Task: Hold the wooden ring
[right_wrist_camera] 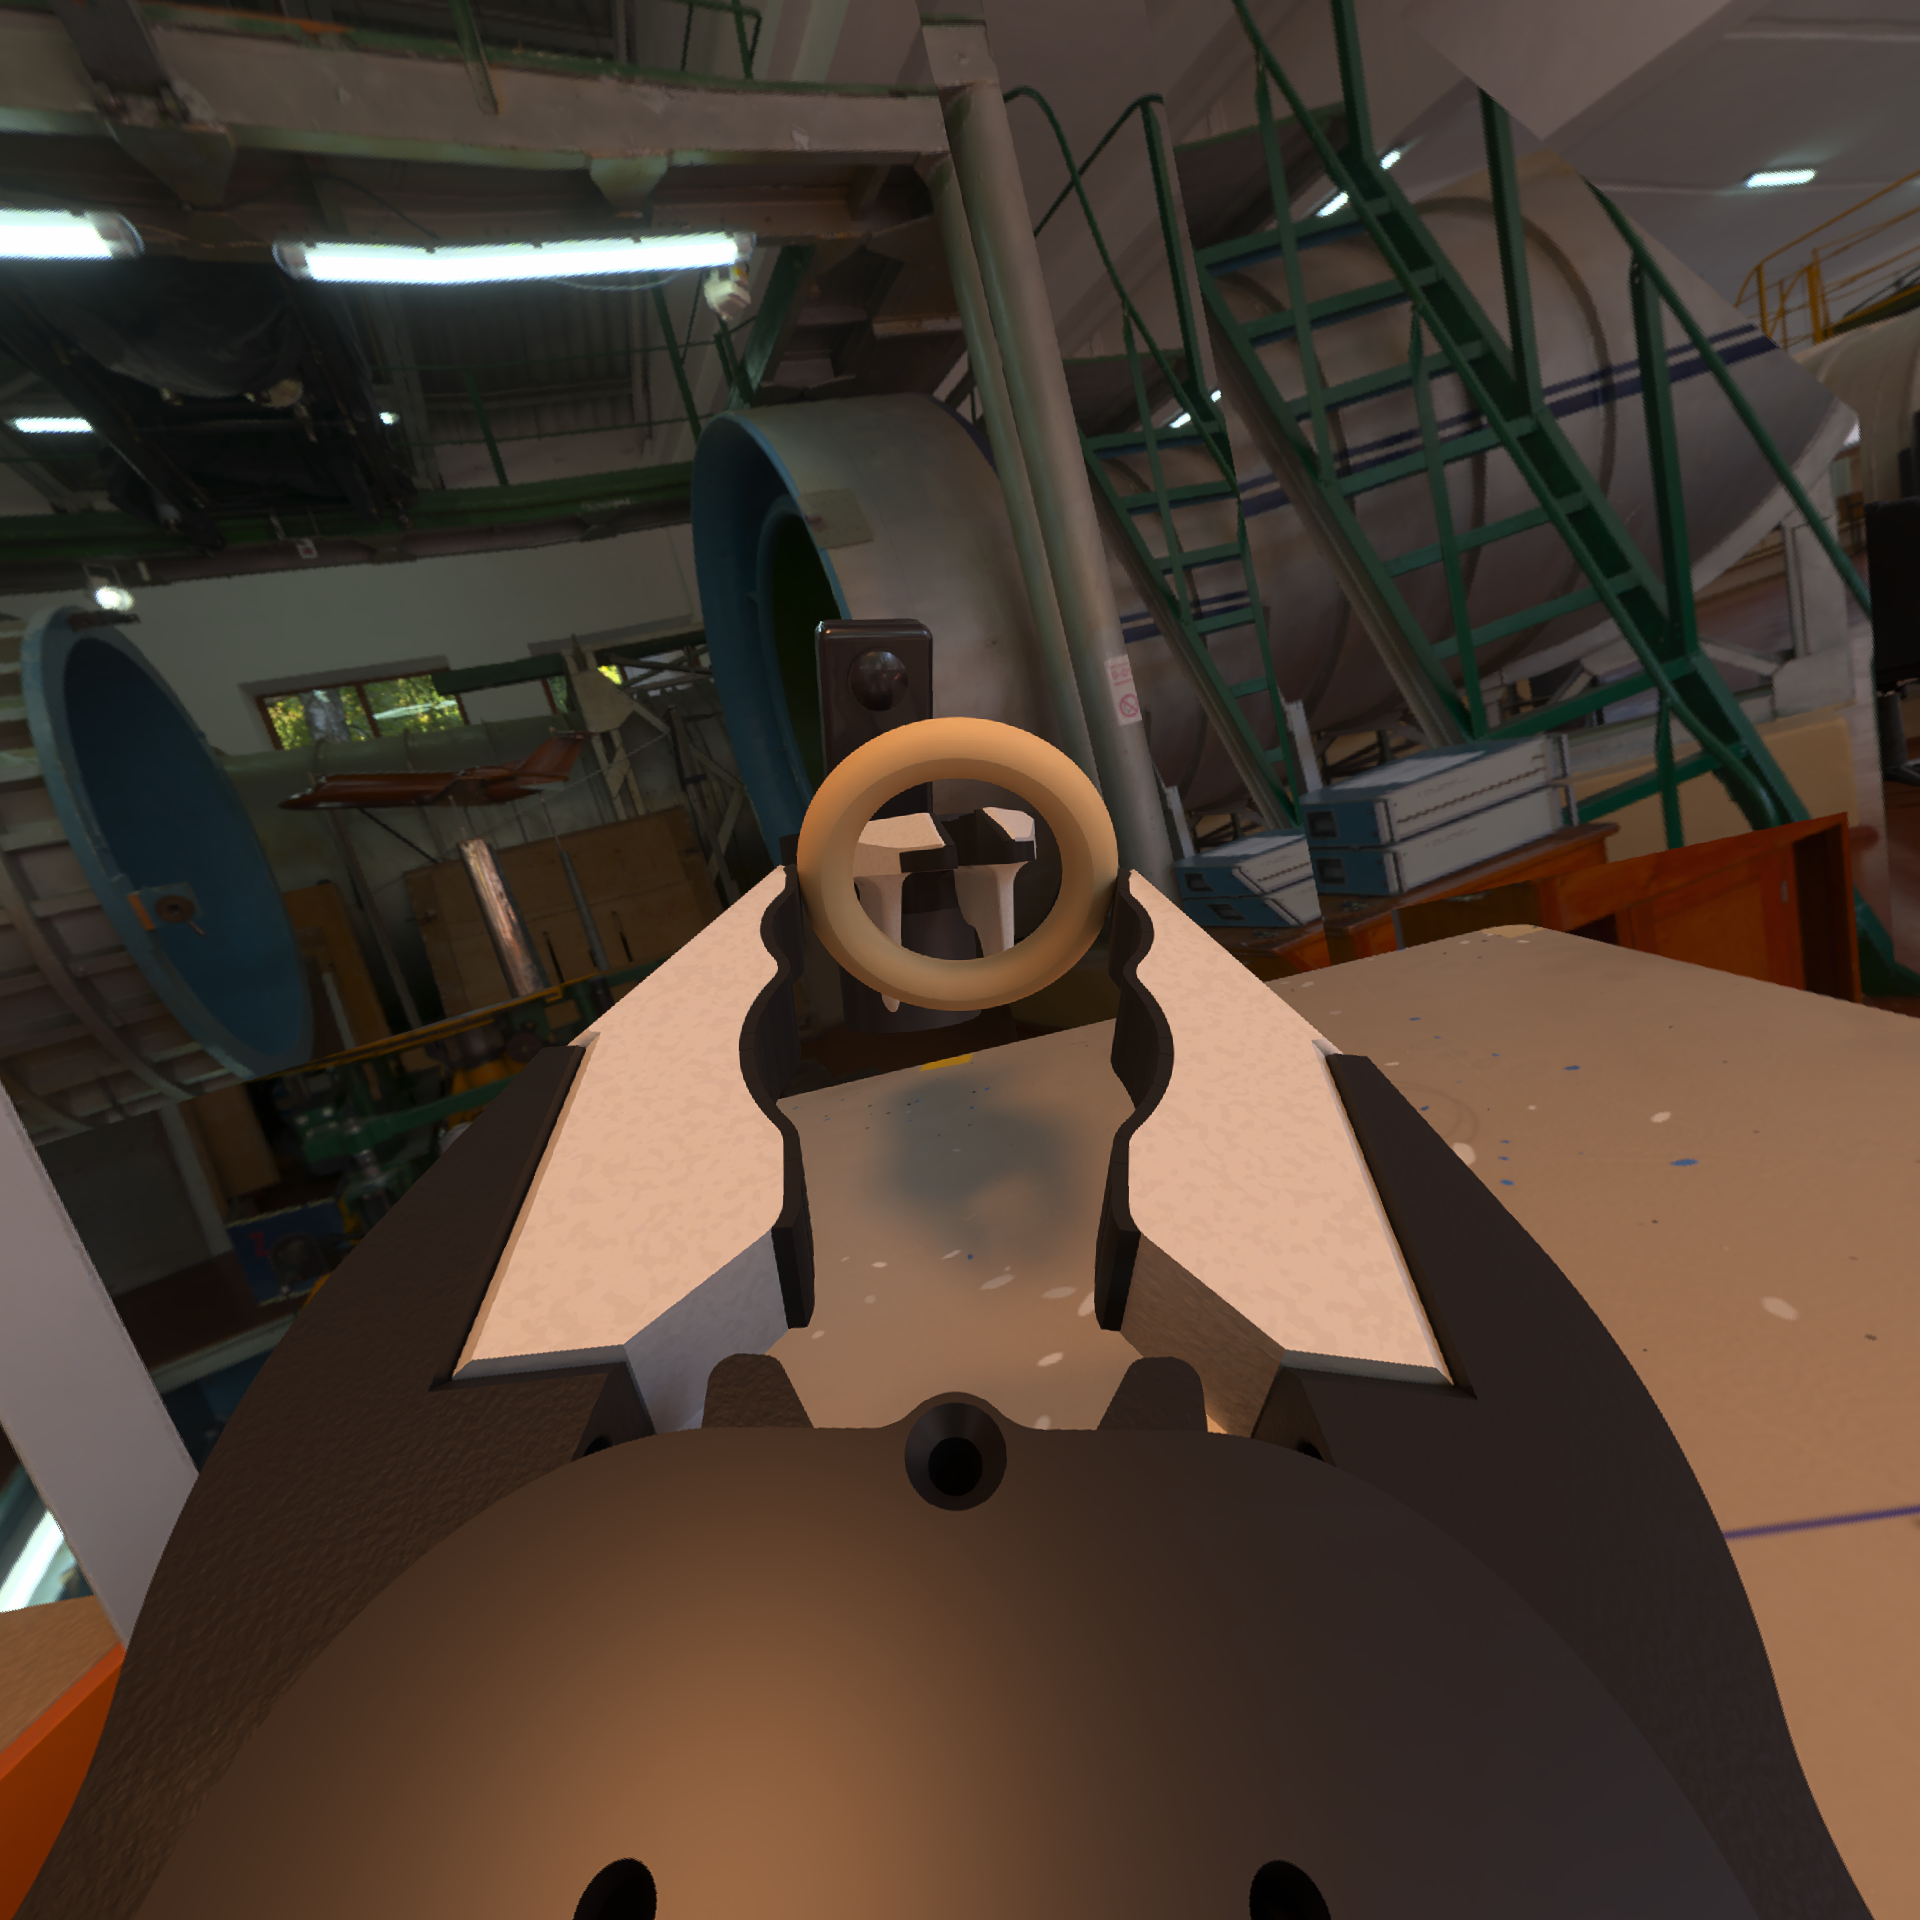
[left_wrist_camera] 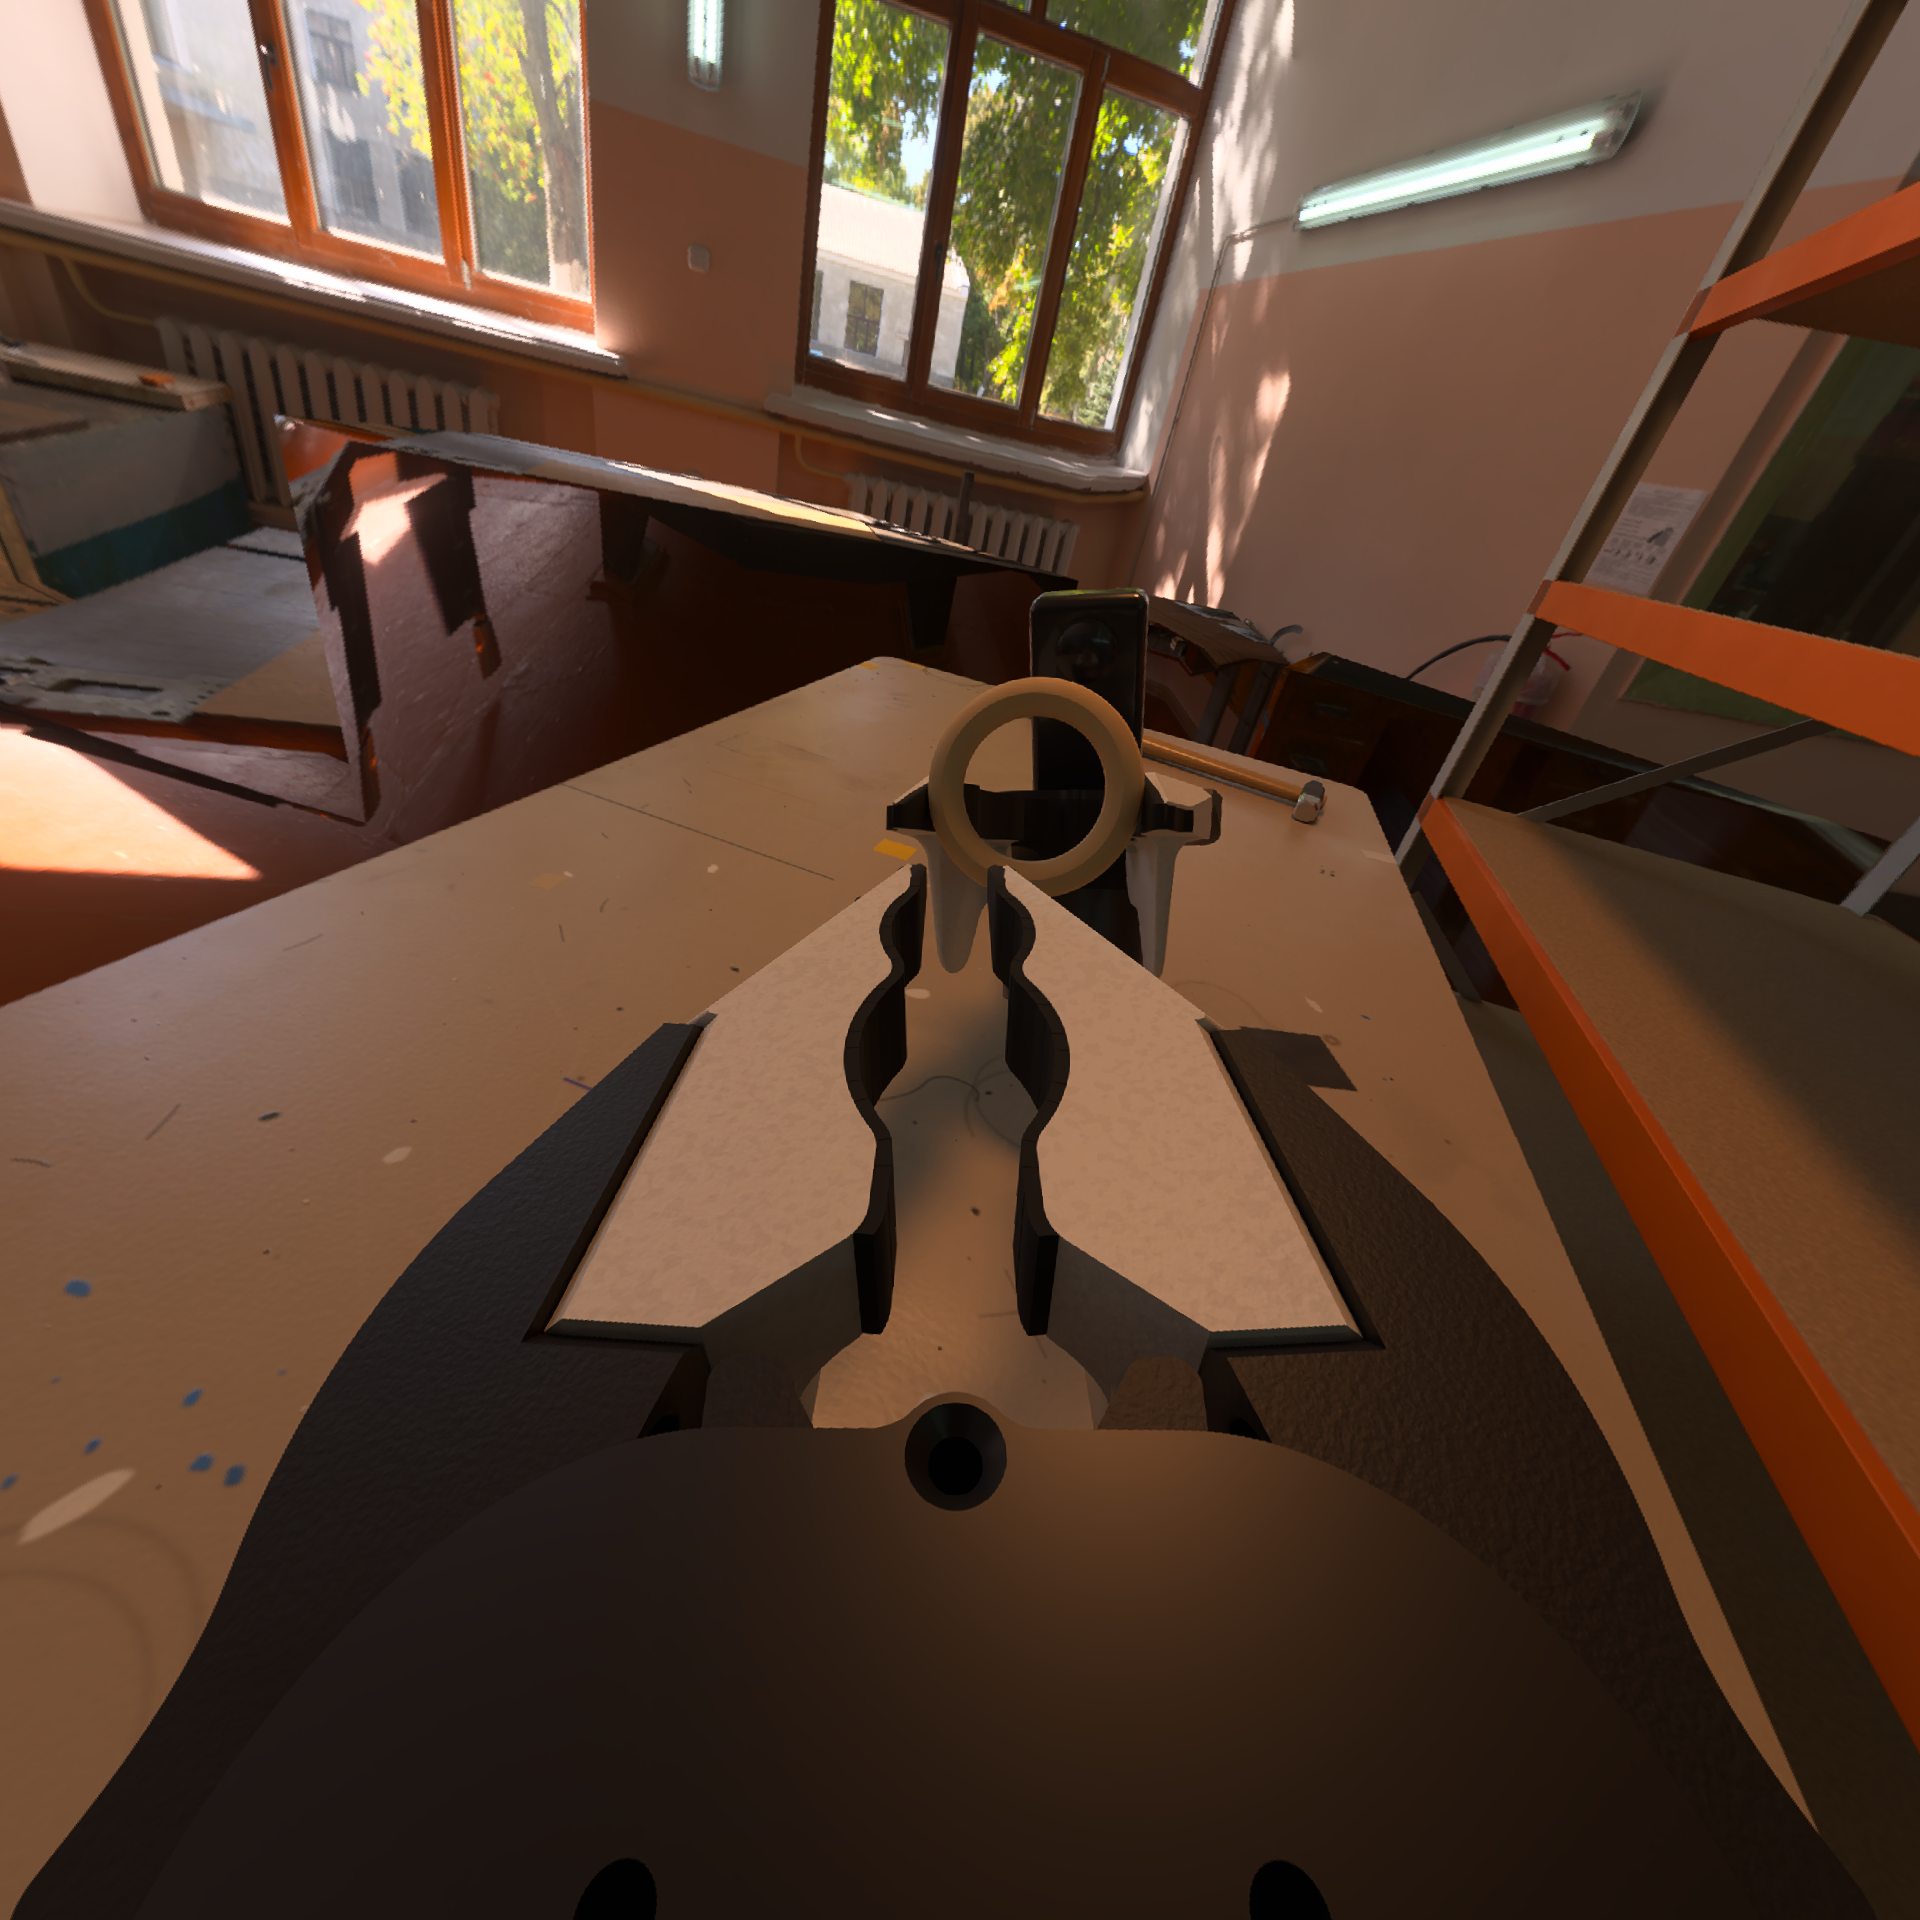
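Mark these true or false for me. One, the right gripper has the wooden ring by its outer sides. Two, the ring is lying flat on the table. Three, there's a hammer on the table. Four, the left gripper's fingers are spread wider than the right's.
1. True: the right gripper clamps the wooden ring across its width.
2. False: the ring stands upright in the air above the table.
3. True: a hammer lies on the table behind the right gripper.
4. False: the left gripper has its fingers much closer together, near the ring's lower rim.
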Available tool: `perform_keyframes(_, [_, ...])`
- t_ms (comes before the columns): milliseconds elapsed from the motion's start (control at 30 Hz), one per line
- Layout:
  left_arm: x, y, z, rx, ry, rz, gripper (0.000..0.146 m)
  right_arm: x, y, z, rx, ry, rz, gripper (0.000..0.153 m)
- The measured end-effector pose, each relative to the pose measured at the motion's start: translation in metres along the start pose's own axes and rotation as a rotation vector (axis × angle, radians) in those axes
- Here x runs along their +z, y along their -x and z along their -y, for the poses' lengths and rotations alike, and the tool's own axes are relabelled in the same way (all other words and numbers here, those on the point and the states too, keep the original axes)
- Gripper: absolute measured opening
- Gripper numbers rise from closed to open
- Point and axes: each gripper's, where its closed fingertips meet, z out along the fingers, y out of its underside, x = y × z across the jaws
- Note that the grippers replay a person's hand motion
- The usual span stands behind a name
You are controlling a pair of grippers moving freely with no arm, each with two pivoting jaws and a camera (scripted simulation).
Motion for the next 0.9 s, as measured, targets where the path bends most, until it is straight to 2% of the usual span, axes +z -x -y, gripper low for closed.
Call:
perform_keyframes(467, [0.001, 0.01, -0.01, -0.08, 0.017, -0.01, 0.012, -0.001, -0.01, -0.01, 0.064, -0.002, -0.025, 0.059])
perform_keyframes(733, [0.002, 0.01, -0.011, -0.067, 0.034, -0.006, 0.011, -0.003, -0.01, -0.01, 0.038, 0.019, -0.03, 0.059])
perform_keyframes(900, [0.003, 0.007, -0.008, -0.054, 0.007, -0.01, 0.012, -0.003, -0.009, -0.003, 0.011, -0.042, -0.021, 0.059])
